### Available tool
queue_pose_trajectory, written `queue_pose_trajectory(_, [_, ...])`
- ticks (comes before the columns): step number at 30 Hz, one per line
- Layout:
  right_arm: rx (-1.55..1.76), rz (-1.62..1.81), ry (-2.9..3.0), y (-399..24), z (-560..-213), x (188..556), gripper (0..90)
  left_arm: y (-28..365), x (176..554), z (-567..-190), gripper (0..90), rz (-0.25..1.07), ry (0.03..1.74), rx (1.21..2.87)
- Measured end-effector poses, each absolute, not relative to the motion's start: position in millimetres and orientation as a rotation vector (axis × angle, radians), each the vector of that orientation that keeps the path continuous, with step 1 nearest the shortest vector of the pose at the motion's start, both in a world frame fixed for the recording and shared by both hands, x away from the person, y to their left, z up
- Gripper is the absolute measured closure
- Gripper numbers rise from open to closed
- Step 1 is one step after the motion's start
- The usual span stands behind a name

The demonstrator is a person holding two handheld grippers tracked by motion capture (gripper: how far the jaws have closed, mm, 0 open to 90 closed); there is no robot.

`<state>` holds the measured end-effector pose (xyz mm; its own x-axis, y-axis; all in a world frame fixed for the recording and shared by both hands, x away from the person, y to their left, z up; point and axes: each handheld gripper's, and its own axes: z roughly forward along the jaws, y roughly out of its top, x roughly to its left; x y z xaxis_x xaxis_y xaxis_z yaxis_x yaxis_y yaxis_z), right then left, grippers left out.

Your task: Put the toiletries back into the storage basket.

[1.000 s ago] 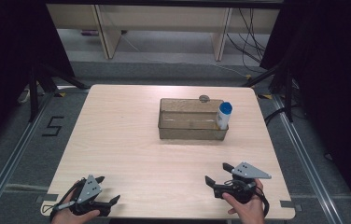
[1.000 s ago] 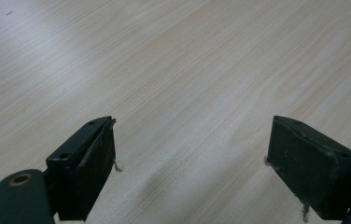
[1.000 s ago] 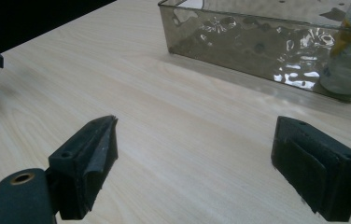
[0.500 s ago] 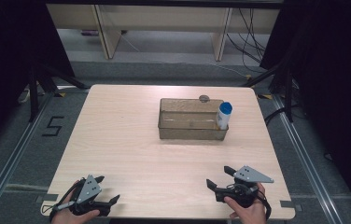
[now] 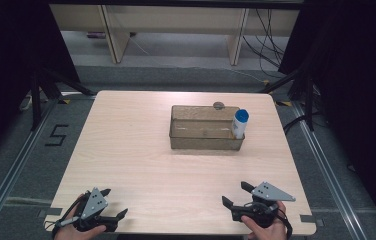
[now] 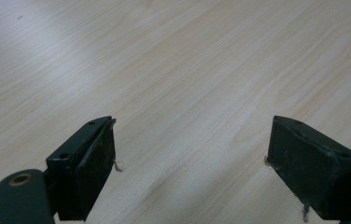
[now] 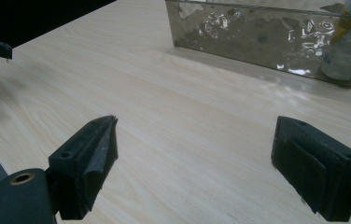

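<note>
Grippers rest at the near edge of a pale wooden table (image 5: 141, 150), one in each of a person's hands. At the near left corner, the left gripper (image 5: 113, 202) sits with its jaws spread wide and nothing between them; the left gripper view shows bare wood grain in the gap. At the near right, the right gripper (image 5: 236, 192) is likewise spread wide and empty, its grey three-cornered plate uppermost and its jaws angled toward the table's middle.

Nearest to the grippers, though well apart from both, a clear rectangular bin (image 5: 203, 142) stands on the far half of the table, slightly right of centre. A white bottle with a blue cap (image 5: 239, 123) stands upright inside the bin, at its right end. A small round grey object (image 5: 219, 105) lies at the bin's far wall; whether it touches the bin cannot be told.

From the right gripper view, the bin's rippled front wall (image 7: 267, 39) lies ahead across open tabletop, with the bottle's base visible through it at the right end.
</note>
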<state>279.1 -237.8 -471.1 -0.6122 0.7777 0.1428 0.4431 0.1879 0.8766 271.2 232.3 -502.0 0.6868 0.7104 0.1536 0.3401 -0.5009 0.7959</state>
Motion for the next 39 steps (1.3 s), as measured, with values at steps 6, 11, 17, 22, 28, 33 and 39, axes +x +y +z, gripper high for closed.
queue_pose_trajectory(6, [1.191,1.402,2.139,-238.5,-473.4,275.2,15.5,232.5,270.0,-501.3,14.8,0.611,0.808,2.115])
queue_pose_trajectory(11, [1.187,1.409,2.150,-238.3,-473.6,272.4,15.5,233.9,270.1,-500.4,14.7,0.625,0.807,2.115])
queue_pose_trajectory(17, [1.186,1.399,2.147,-241.1,-475.1,267.7,15.5,232.9,269.6,-501.8,14.7,0.599,0.811,2.114])
queue_pose_trajectory(22, [1.210,1.391,2.146,-240.8,-477.0,264.7,15.5,233.4,269.8,-501.1,14.8,0.606,0.803,2.120])
queue_pose_trajectory(28, [1.198,1.333,2.174,-243.5,-479.5,261.9,15.5,233.1,269.6,-501.2,14.7,0.608,0.804,2.121])
queue_pose_trajectory(33, [1.243,1.331,2.198,-244.2,-482.3,255.8,15.5,233.2,269.5,-501.3,14.7,0.611,0.804,2.119])
queue_pose_trajectory(39, [1.217,1.308,2.202,-246.8,-484.1,250.7,15.6,232.9,269.5,-501.7,14.7,0.610,0.807,2.128])
